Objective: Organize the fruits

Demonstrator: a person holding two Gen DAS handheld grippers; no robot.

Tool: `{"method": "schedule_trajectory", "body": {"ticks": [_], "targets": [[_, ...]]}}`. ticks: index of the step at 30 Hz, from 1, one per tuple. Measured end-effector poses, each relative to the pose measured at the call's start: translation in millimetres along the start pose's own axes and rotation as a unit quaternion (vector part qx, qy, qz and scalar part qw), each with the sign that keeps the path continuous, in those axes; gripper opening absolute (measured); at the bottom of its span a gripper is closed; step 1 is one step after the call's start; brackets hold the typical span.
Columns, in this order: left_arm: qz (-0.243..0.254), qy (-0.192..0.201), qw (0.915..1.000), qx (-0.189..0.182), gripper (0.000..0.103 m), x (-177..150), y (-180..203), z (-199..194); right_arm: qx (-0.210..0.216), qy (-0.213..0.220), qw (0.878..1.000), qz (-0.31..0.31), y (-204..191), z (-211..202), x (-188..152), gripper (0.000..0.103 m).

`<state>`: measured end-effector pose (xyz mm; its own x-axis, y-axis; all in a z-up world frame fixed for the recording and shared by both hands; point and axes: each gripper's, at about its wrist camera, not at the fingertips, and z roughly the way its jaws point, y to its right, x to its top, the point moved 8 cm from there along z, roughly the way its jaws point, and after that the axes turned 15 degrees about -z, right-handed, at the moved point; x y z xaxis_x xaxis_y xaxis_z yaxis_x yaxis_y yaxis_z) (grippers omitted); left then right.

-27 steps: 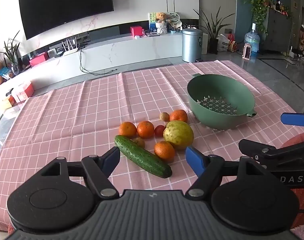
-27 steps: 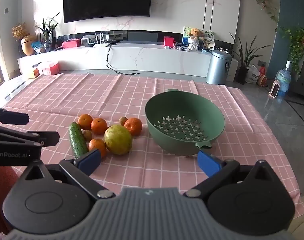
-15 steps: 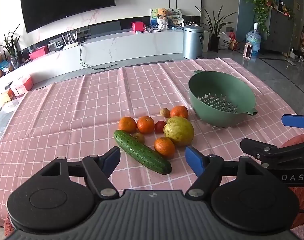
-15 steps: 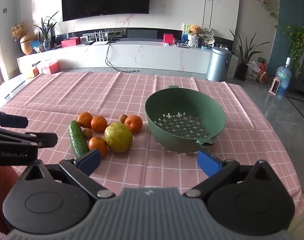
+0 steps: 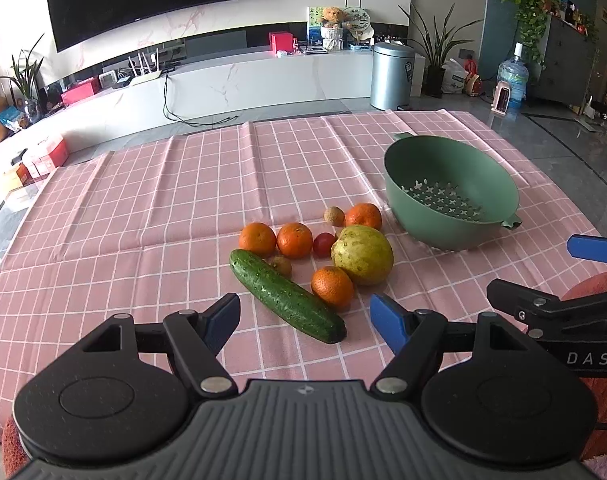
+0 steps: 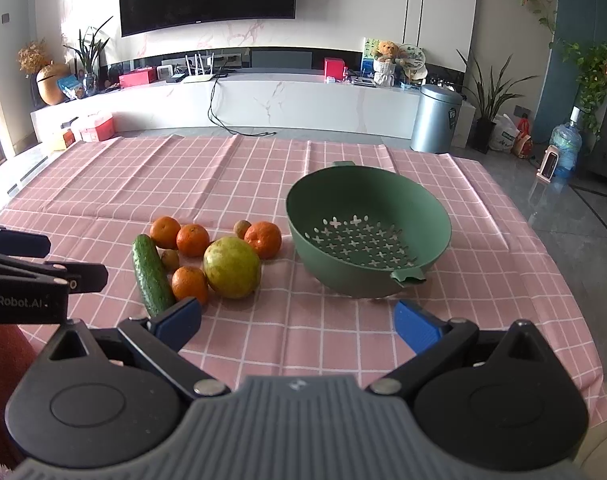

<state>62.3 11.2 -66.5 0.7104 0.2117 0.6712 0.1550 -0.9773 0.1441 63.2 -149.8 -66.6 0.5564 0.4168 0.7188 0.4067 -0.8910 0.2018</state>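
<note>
Left gripper and right gripper, fingers spread and holding nothing, above pink-checked bench, clustered fruits with cucumber just left of green colander.

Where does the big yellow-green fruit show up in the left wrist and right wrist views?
Left wrist: the yellow-green fruit sits right of centre, beyond the cucumber.
Right wrist: left of centre, right of the cucumber's near end.
Shared landmark: the green colander, to its right in both views.
</note>
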Motion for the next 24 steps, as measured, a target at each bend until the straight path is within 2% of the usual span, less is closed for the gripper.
{"method": "schedule_trajectory", "body": {"ticks": [24], "targets": [[-0.004, -0.003, 1.0, 0.004, 0.087, -0.4, -0.1, -4.4, 0.006, 0.0, 1.0, 0.005, -0.4, -4.9, -1.5, 0.099]]}}
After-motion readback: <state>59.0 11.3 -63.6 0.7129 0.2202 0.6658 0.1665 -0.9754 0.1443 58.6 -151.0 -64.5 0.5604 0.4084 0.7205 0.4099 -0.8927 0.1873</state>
